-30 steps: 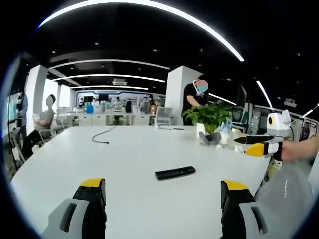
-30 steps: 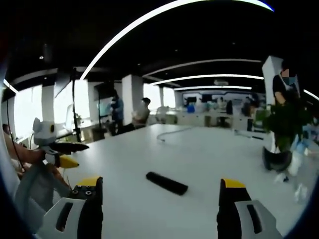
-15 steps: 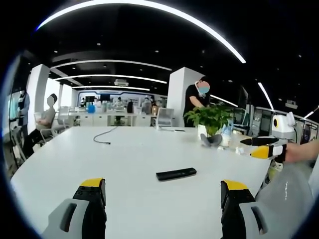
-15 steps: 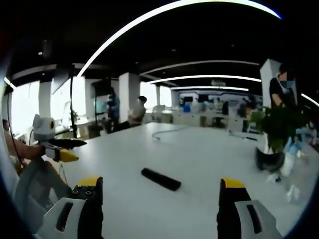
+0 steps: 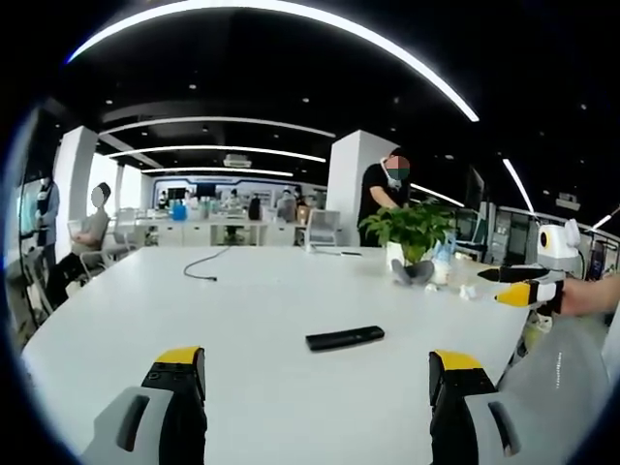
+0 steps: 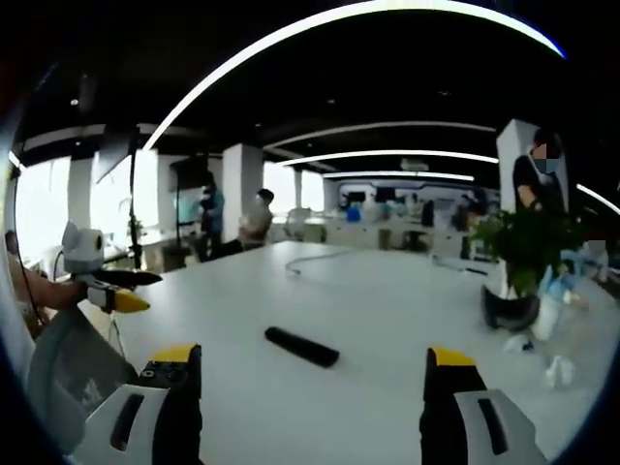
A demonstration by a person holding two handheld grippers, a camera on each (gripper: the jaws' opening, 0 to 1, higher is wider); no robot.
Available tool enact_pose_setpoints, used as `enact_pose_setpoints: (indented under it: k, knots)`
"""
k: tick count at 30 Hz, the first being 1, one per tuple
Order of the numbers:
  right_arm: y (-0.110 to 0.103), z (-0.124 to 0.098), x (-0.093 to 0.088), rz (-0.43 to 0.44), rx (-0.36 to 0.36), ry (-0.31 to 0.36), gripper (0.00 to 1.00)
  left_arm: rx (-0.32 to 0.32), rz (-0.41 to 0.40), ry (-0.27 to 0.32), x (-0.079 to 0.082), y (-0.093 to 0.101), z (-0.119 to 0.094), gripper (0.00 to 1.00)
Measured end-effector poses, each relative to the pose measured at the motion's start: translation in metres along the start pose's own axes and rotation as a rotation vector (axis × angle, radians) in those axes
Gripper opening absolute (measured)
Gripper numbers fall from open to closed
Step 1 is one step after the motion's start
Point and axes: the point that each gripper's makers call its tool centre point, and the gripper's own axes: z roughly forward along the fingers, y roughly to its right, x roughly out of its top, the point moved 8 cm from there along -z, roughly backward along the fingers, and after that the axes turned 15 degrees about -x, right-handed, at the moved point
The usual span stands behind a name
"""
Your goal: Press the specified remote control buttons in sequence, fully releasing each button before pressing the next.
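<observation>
A black remote control [image 5: 345,338] lies flat on the white table [image 5: 242,300], ahead and slightly right of my left gripper [image 5: 315,387], whose jaws stand wide open with nothing between them. In the right gripper view the same remote [image 6: 302,347] lies ahead, a little left of centre, beyond my right gripper [image 6: 310,383], also open and holding nothing. The right gripper [image 5: 523,283] enters the left gripper view at the far right, held in a hand. At the far left of the right gripper view hangs the left gripper [image 6: 111,289].
A potted plant [image 5: 409,232] with a dark pot stands near the table's far right edge, small white items [image 5: 465,291] beside it. A black cable [image 5: 199,263] lies on the far table part. People sit and stand in the office behind.
Both views have drifted slightly: the remote sits a bit further left in the right gripper view. The remote itself has not moved, and both grippers stay open.
</observation>
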Motion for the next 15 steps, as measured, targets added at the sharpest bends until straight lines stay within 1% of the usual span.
enact_pose_setpoints:
  k: [6, 9, 12, 15]
  knots:
    - [-0.0012, 0.0001, -0.0003, -0.016, 0.009, 0.003, 0.92, 0.003, -0.002, 0.001, 0.0000, -0.0002, 0.0001, 1.00]
    - [0.0014, 0.0005, -0.0010, -0.016, 0.001, 0.007, 0.91, -0.001, 0.000, -0.001, -0.0001, 0.0002, 0.0006, 1.00]
    - [0.0044, 0.0007, -0.0038, -0.019, -0.008, -0.005, 0.90, -0.003, -0.001, -0.002, -0.0003, 0.0004, 0.0008, 1.00]
    - [0.0040, 0.0011, -0.0059, -0.048, -0.013, -0.020, 0.88, -0.009, 0.000, 0.003, 0.0002, 0.0009, 0.0007, 1.00]
